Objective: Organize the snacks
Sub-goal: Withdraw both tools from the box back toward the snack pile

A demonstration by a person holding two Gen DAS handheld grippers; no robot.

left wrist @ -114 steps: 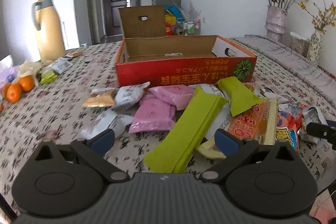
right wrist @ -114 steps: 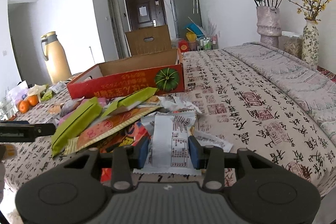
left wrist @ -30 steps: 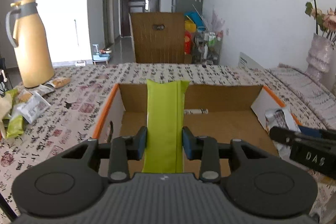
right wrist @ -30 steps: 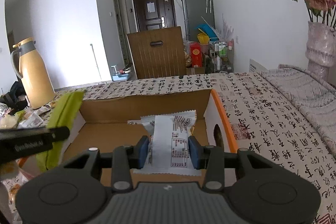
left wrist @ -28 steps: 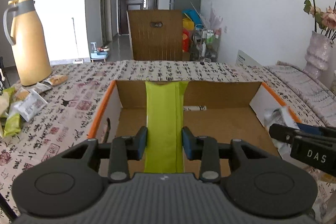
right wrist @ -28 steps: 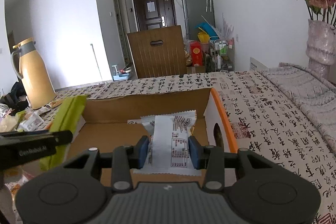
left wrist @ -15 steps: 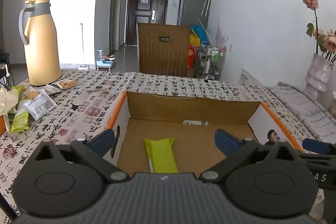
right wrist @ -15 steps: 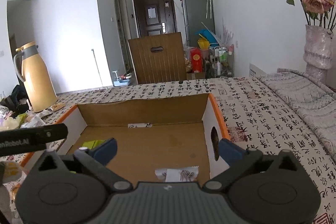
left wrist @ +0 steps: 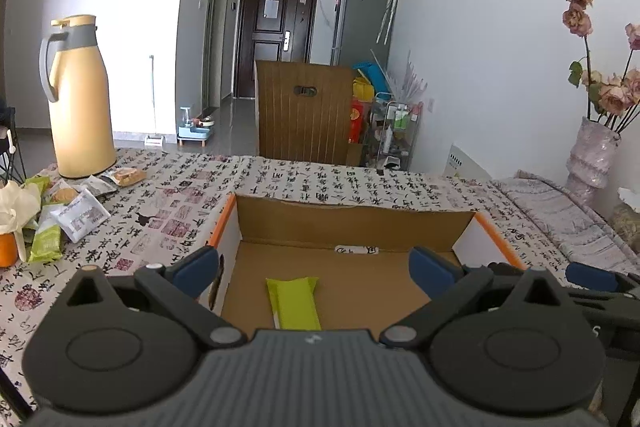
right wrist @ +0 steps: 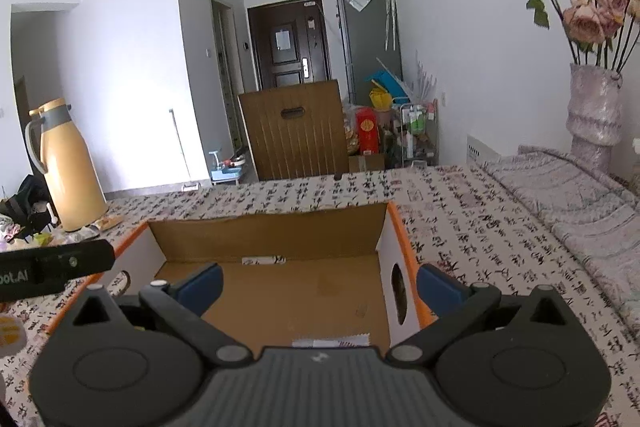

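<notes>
Tablecloth [left wrist: 304, 183] with black characters covers the table under an open cardboard box [left wrist: 352, 223]. Above the box the left gripper [left wrist: 314, 267] and the right gripper [right wrist: 318, 285] have just spread their jaws wide, nothing between them. Inside, on the bottom, lie a green snack pack [left wrist: 294, 303] and a white snack packet [right wrist: 332, 342], only its edge visible.
</notes>
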